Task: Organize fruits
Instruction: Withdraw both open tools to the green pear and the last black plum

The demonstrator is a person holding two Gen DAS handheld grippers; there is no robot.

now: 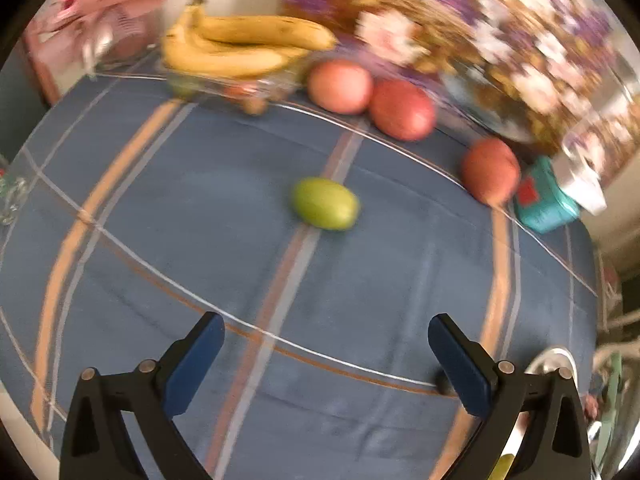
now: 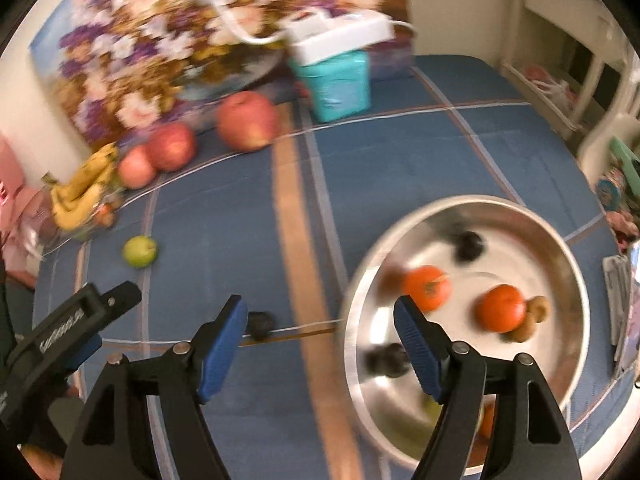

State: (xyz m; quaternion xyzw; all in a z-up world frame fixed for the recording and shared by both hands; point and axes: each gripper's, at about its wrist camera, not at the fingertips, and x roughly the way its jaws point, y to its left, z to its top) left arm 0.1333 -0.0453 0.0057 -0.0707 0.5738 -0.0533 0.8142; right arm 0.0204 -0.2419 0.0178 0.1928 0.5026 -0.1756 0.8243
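A small green fruit lies on the blue cloth ahead of my open, empty left gripper; it also shows in the right wrist view. Three red apples sit at the far edge, beside a bunch of bananas. My right gripper is open and empty over the rim of a steel bowl that holds two orange fruits, dark plums and small brown fruits. A dark plum lies on the cloth by my right gripper's left finger. The left gripper appears at the left.
A teal box with a white lid stands at the back by a flowered picture. The bananas rest on a glass dish. A pink item is at the far left. A white chair stands on the right.
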